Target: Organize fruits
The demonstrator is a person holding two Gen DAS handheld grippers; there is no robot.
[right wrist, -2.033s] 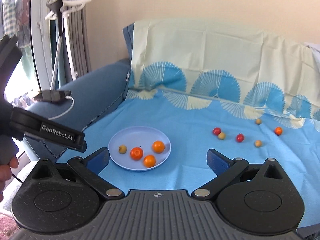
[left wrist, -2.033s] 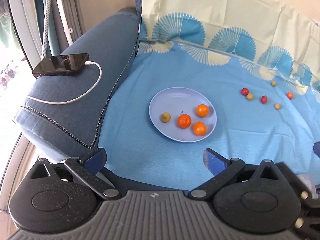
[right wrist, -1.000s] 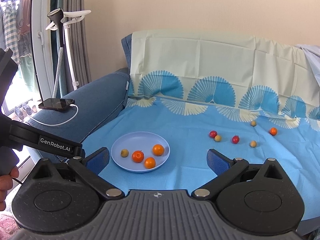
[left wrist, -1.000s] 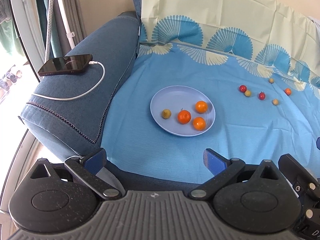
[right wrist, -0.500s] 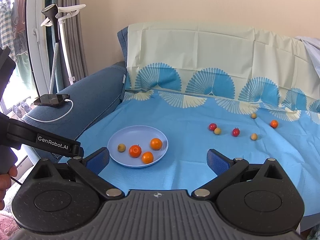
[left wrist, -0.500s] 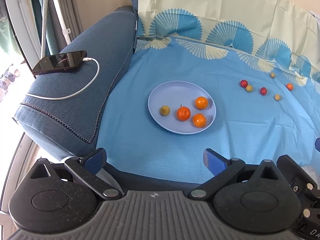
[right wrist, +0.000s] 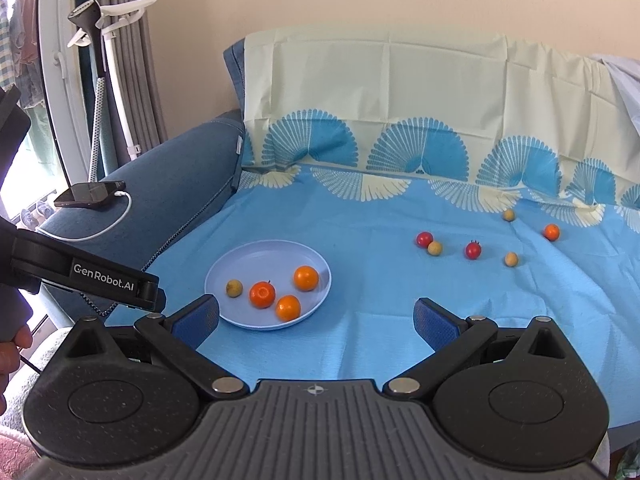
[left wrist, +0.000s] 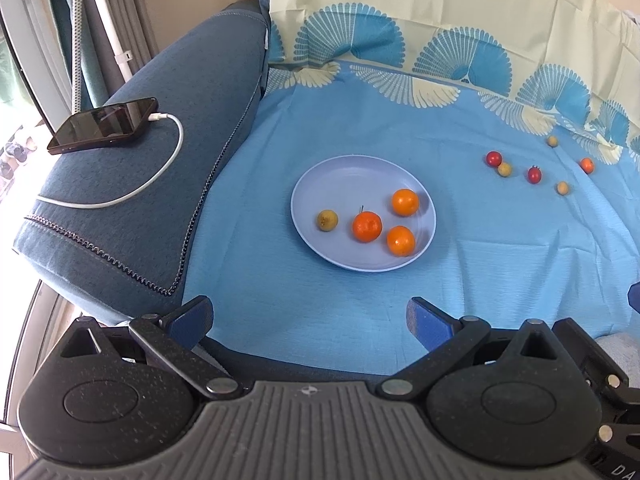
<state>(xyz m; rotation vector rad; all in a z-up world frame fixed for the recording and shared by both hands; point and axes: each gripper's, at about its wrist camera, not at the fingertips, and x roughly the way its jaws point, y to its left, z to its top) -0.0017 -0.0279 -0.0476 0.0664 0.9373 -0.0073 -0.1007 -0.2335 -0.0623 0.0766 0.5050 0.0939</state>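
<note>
A pale blue plate point(left wrist: 348, 172) point(right wrist: 256, 256) lies on the blue sofa cover. It holds three orange fruits point(left wrist: 367, 227) point(right wrist: 262, 295) and one small yellowish fruit point(left wrist: 327, 220) point(right wrist: 234, 288). Several small red, yellowish and orange fruits point(left wrist: 534, 175) point(right wrist: 473, 250) lie loose on the cover to the right of the plate. My left gripper point(left wrist: 310, 318) is open and empty, near the seat's front edge. My right gripper point(right wrist: 316, 318) is open and empty, in front of the plate.
A black phone point(left wrist: 103, 125) point(right wrist: 90, 193) with a white cable point(left wrist: 160, 168) rests on the blue sofa armrest point(left wrist: 132, 216) at the left. The cream and blue cover hangs over the backrest point(right wrist: 380, 92). A white stand point(right wrist: 104, 48) is by the curtains.
Both grippers stay open and empty. The views have shifted slightly; the fruits and plate have not moved.
</note>
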